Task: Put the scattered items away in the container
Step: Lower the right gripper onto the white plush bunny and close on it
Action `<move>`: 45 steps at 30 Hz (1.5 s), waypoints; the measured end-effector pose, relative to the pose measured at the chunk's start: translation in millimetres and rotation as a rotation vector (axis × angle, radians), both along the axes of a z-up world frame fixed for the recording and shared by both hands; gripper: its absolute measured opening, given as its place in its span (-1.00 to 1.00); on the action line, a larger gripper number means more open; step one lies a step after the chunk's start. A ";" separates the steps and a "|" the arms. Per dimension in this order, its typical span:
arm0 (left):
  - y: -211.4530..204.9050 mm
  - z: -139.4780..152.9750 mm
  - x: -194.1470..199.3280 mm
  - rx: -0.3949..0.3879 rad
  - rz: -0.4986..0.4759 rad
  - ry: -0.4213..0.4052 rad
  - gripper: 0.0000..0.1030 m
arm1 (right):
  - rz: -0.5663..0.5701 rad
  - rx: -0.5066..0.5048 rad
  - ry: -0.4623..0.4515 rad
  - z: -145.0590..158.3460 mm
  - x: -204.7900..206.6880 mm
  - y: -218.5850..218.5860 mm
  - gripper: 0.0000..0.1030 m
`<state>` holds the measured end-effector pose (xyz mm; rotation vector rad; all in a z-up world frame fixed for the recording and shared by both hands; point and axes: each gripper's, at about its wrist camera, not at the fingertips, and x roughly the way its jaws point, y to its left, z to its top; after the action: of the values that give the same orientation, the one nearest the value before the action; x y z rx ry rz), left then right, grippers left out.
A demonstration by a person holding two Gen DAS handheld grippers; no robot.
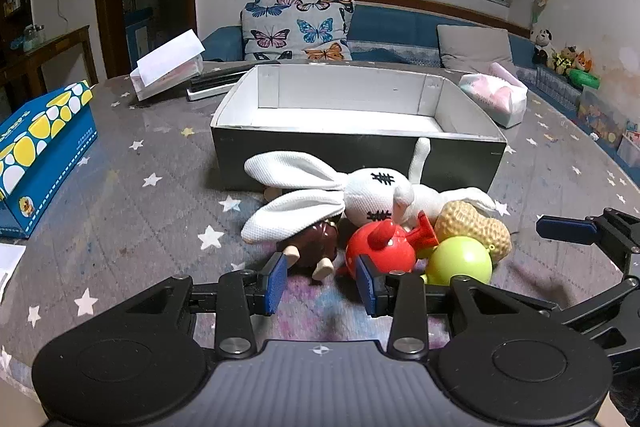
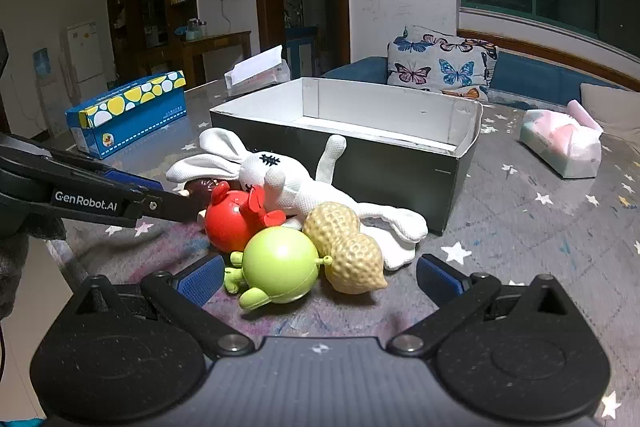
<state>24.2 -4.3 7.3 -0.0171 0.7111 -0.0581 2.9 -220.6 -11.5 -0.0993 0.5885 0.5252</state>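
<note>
**Status: both grippers standing open before the toy pile, nothing held**

1. Left gripper (image 1: 322,281): its jaws are standing partly open and gripping nothing. The blue pads are sitting just short of the brown toy (image 1: 316,241) and the red round toy (image 1: 380,247), low over the star-print tablecloth (image 1: 132,211).

2. Right gripper (image 2: 318,279): its jaws are standing wide open and holding nothing. The green round toy (image 2: 280,263) and the peanut toy (image 2: 346,247) are lying just ahead of the two pads, in line with the gap between them.

3. Scattered items: all are lying in one cluster on the cloth, directly in front of the near wall of the container. The white plush rabbit (image 1: 372,193) is lying on its side, one limb leaning up against that wall and its ears draping over the brown toy. The red, green and peanut toys are touching one another.

4. Container: the black box with a white interior (image 1: 356,155) is sitting open-topped; no item is showing inside it.

5. Surroundings: a blue spotted carton (image 1: 44,143) is sitting to the left, a tissue pack (image 1: 496,99) to the right.
</note>
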 end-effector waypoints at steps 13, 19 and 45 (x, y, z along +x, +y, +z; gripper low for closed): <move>10.6 6.9 16.7 0.017 0.001 -0.011 -0.23 | 0.022 -0.006 0.003 9.6 20.4 7.4 0.88; 15.1 10.8 28.3 0.017 -0.033 -0.018 -0.27 | 0.056 0.001 0.027 14.2 39.9 12.8 0.82; 35.7 8.8 54.0 -0.039 -0.157 0.056 -0.31 | 0.240 -0.082 0.195 17.8 104.3 40.2 0.33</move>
<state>78.1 31.4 16.1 -0.0002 0.7662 -0.2227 107.3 -180.5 6.3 -0.1997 0.7944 0.7486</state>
